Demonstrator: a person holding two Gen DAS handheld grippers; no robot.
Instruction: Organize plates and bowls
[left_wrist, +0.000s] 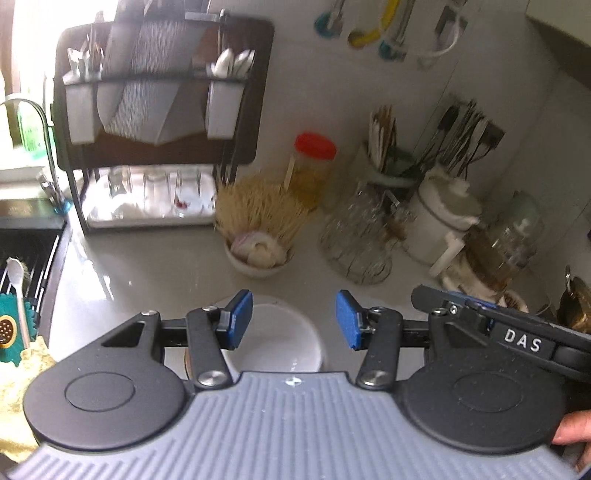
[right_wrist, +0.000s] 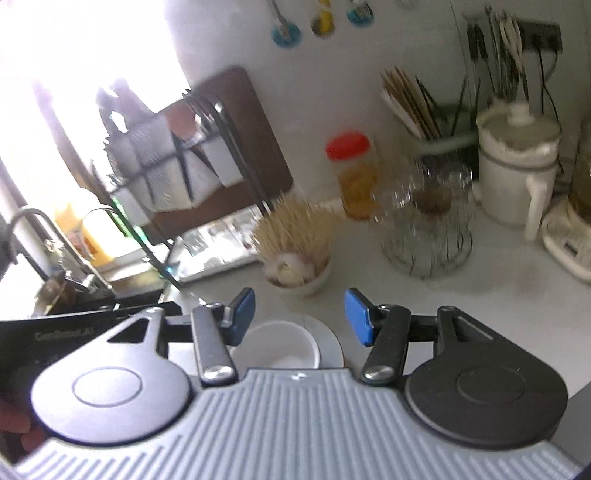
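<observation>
bowl (left_wrist: 275, 338) is seen just under left gripper (left_wrist: 293, 319) | right gripper (right_wrist: 299, 316) close beside | both held open, nothing gripped

The right gripper (right_wrist: 299, 317) hung above the counter (right_wrist: 461, 295), jaws apart and empty. Below them, a white bowl (right_wrist: 280, 343) sat on a plate (right_wrist: 330, 341).
</observation>
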